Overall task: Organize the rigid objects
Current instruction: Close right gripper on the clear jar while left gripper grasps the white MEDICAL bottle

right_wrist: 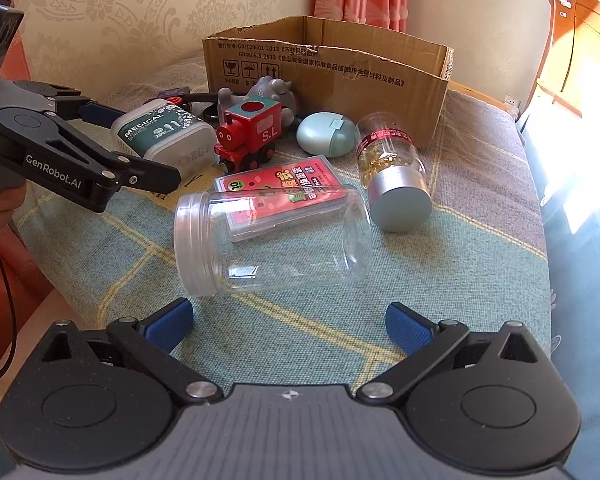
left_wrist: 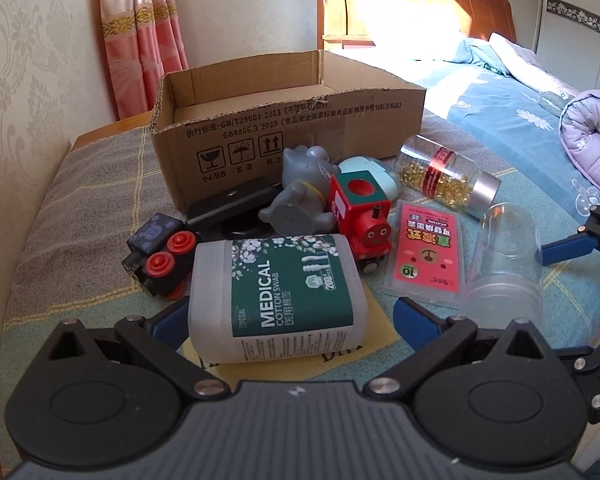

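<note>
A white and green medical cotton swab box [left_wrist: 276, 300] lies on the cloth-covered table. My left gripper [left_wrist: 294, 320] is open, a finger on each side of it with a gap on the right. From the right wrist view, the left gripper [right_wrist: 134, 146] straddles the swab box [right_wrist: 164, 132]. A clear empty jar [right_wrist: 272, 236] lies on its side just ahead of my open right gripper [right_wrist: 288, 320], which holds nothing. Behind stand a red toy train [left_wrist: 364, 216], a grey toy figure [left_wrist: 300, 192], a black toy train [left_wrist: 160, 256] and an open cardboard box [left_wrist: 292, 120].
A pink card pack [right_wrist: 276, 184], a capsule bottle with a silver cap [right_wrist: 388, 160] and a pale green case [right_wrist: 328, 134] lie near the jar. A bed [left_wrist: 500, 112] runs along the table's right side. The wall is on the left.
</note>
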Tool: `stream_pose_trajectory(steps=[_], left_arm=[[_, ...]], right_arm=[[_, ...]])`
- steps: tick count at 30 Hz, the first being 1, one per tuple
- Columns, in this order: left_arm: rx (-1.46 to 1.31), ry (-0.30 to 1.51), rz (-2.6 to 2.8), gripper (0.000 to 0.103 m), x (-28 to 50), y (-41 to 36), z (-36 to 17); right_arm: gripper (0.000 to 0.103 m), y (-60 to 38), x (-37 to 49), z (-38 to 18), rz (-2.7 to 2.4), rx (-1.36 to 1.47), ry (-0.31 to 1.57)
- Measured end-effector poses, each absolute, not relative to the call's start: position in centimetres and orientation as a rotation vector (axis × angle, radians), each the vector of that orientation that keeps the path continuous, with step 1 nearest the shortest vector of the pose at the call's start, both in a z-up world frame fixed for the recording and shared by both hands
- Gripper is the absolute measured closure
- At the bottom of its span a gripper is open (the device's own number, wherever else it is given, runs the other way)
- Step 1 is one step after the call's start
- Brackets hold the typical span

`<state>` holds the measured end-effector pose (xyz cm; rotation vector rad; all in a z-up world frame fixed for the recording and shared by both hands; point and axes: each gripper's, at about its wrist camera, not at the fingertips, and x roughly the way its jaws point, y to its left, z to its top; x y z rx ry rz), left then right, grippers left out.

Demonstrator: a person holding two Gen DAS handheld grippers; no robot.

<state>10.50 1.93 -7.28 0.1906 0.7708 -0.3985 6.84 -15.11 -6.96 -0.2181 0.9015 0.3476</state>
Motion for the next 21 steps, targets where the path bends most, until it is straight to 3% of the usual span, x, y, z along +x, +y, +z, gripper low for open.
stream_pose_trajectory(steps=[21], left_arm=[[0.161, 0.743, -0.347, 0.003, 10.5, 1.5, -7.0]], right_arm=[[0.000, -14.0, 6.6, -6.3, 0.359, -0.212, 0.800]])
